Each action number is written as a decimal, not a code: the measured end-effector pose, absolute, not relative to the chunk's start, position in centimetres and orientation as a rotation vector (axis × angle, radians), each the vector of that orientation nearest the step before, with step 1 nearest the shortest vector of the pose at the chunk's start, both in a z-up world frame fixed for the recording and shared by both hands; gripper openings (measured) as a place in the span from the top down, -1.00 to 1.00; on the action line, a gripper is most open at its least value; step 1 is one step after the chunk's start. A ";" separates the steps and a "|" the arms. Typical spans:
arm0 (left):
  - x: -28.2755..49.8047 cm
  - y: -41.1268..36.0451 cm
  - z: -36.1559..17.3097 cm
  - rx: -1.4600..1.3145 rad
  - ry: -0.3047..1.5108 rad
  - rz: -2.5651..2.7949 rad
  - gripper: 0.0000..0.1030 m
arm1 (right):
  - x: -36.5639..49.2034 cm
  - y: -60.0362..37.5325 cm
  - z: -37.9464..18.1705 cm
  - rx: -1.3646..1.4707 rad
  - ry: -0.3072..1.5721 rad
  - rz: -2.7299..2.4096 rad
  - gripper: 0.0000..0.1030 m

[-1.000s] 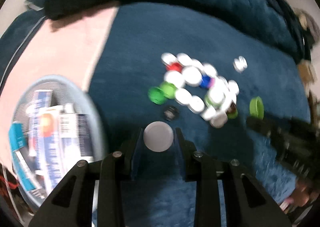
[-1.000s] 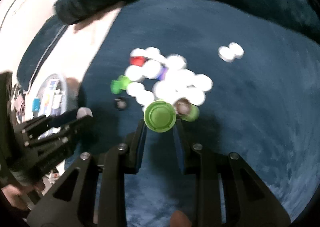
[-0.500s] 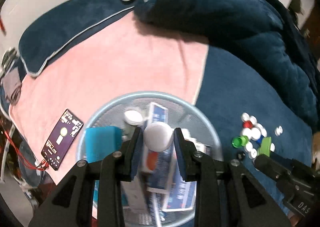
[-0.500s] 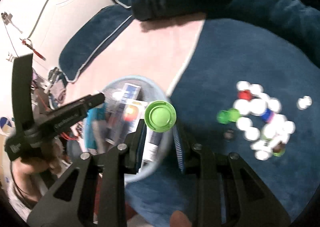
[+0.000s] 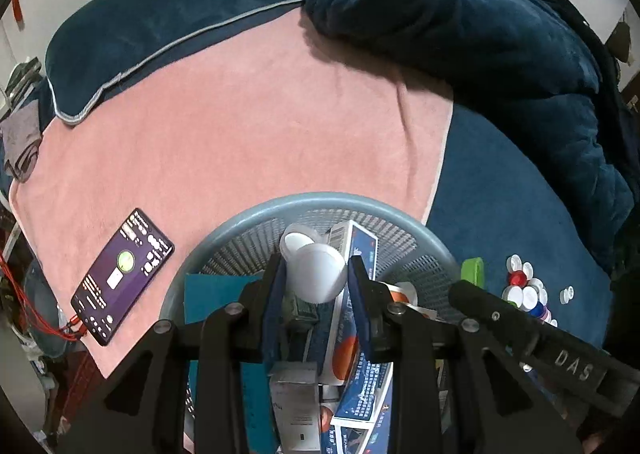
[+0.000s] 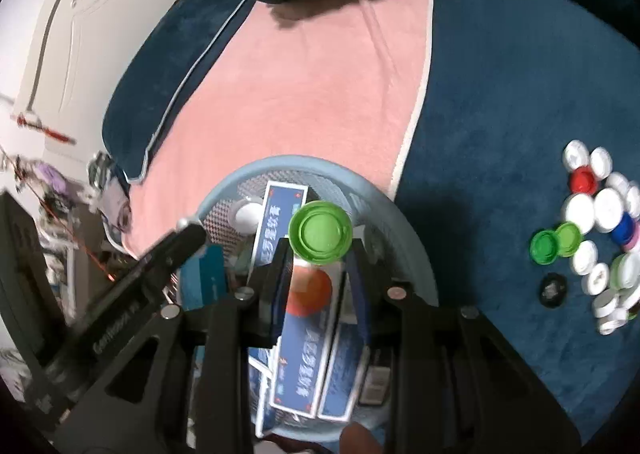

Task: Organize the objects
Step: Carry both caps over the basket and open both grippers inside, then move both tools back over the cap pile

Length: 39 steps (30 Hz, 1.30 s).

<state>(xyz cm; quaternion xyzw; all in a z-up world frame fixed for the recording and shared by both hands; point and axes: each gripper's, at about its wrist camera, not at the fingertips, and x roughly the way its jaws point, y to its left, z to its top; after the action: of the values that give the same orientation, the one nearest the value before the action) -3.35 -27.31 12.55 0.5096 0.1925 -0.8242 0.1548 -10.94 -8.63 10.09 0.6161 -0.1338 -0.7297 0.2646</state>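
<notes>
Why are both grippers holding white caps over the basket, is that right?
Not quite. Only the left gripper holds a white cap over the basket. The right wrist view shows the right gripper holding a green cap between its fingers, also over the basket.

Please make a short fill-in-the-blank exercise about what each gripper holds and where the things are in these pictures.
1. The left gripper is shut on a ______ cap.
2. The right gripper is shut on a ______ cap.
3. Both grippers hang over the round basket, which holds blue ______.
4. The phone lies on the ______ towel.

Missing words: white; green; boxes; pink
</notes>
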 end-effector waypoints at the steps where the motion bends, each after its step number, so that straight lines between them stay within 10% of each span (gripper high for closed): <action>1: -3.4 -27.3 12.5 1.469 0.550 -2.353 0.09 | -11.0 -8.5 10.0 1.677 -0.381 -1.964 0.33; 3: -3.2 -27.2 12.8 1.468 0.524 -2.335 -0.51 | -11.1 -8.2 10.0 1.672 -0.433 -1.944 -0.40; 6: -2.9 -27.1 13.5 1.452 0.470 -2.310 -0.86 | -11.0 -7.3 10.2 1.658 -0.485 -1.963 -0.86; 39: -2.5 -25.6 14.1 1.504 0.315 -2.244 -0.95 | -9.9 -5.8 11.3 1.655 -0.220 -2.075 -0.99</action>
<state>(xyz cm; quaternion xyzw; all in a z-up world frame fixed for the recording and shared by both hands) -2.49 -25.56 14.12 0.5407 0.1133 -0.8068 0.2094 -9.89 -5.81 11.26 0.6036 -0.0802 -0.7570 0.2369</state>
